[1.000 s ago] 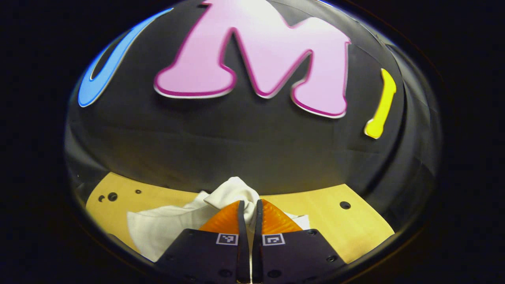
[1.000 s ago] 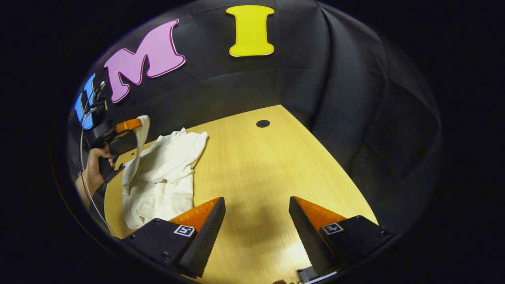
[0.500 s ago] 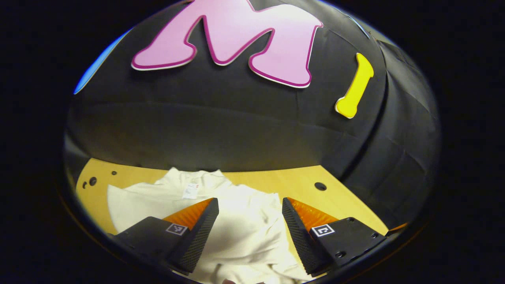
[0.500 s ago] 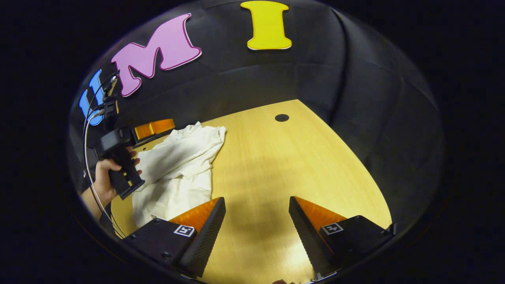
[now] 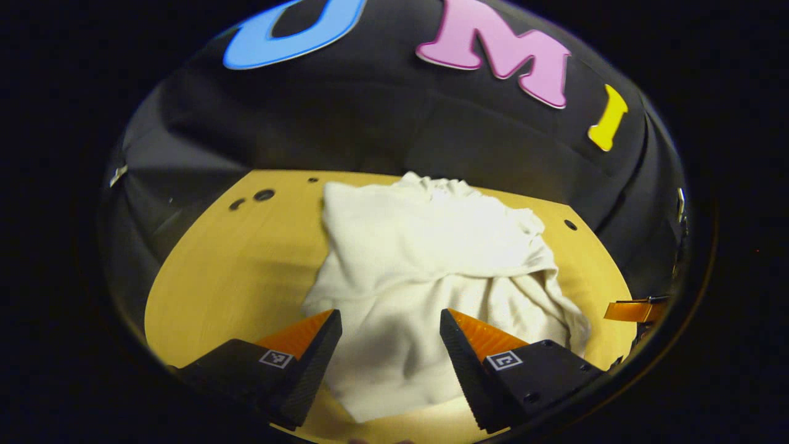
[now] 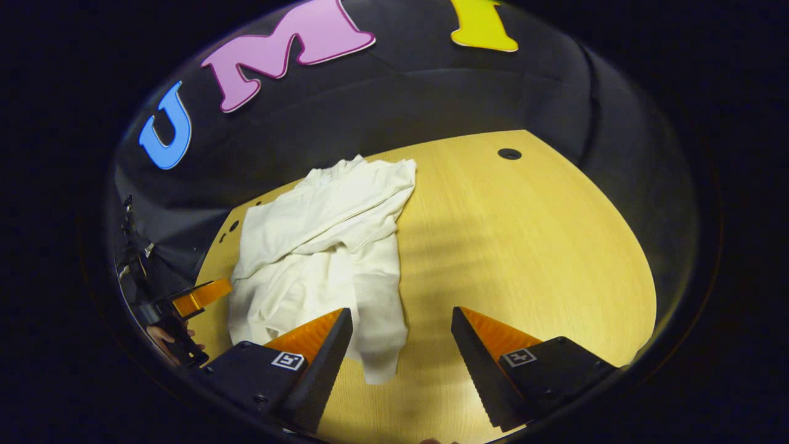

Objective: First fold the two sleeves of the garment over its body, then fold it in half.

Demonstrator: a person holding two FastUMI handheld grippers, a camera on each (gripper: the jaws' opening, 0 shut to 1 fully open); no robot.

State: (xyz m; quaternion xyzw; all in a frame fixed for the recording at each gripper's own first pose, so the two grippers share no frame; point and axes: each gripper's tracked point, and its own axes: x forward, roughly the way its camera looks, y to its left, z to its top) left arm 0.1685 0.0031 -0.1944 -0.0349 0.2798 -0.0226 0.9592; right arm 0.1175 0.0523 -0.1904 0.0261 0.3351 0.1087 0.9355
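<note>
Cream cotton-looking garment lies bunched on the light wood counter, toward its far-left part as the right gripper view shows it, w/ the collar end nearest the booth wall. One sleeve looks laid across the chest as a band; below it the body hangs in loose wrinkles, and a long strip trails toward the near edge. Judged from that, the first sleeve fold seems done or nearly so; the second is probably the next job.

Left gripper hovers above the garment's lower half, fingers spread wide, nothing between them; cloth shows through the gap. Likely held there clear of the fabric so the fold stays put. Right gripper is also spread and empty, over bare counter just beside the trailing strip, approx. where it could reach in for that strip or the hem. The left gripper also appears at the left rim of the right gripper view, a hand on its handle.

Room: wide bare counter to the garment's right, good for spreading and halving. Left side is tighter, w/ small holes near the far-left corner. Far edge runs close under the wall, so little slack behind the collar.
</note>
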